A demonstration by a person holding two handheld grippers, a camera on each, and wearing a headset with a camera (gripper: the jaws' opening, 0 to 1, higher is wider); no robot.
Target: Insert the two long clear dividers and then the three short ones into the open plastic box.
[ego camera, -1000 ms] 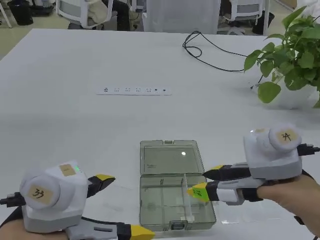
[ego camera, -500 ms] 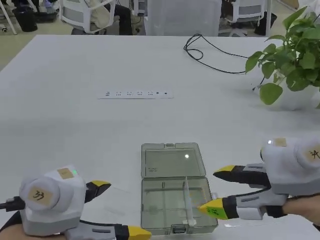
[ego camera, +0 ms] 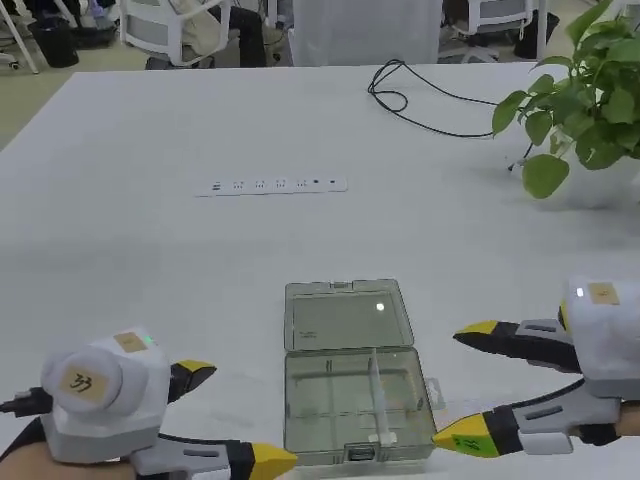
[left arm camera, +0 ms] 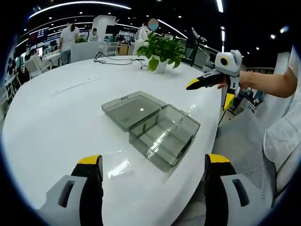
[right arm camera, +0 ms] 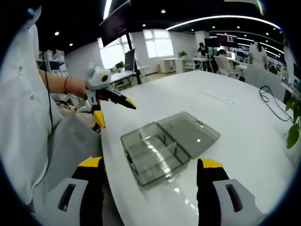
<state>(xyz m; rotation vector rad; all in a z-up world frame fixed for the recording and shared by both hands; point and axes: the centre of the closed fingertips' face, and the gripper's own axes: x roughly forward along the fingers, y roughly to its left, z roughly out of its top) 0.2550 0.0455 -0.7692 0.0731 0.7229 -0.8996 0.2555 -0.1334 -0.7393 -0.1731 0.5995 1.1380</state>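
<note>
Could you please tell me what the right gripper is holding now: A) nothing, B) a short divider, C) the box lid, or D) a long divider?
A: the right gripper has its jaws apart and empty beside the box, where one divider stands.

White table [ego camera: 120,250], open box [ego camera: 322,398], power strip [ego camera: 280,185], black cable [ego camera: 371,90], potted plant [ego camera: 578,105]

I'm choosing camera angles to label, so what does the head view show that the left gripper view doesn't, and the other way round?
Head view: the left gripper from above, with its white body and 33 tag. Left gripper view: the forearm holding the right gripper, ceiling lights and people at the back. Both: the open box, the plant, the cable and the right gripper, open.
</note>
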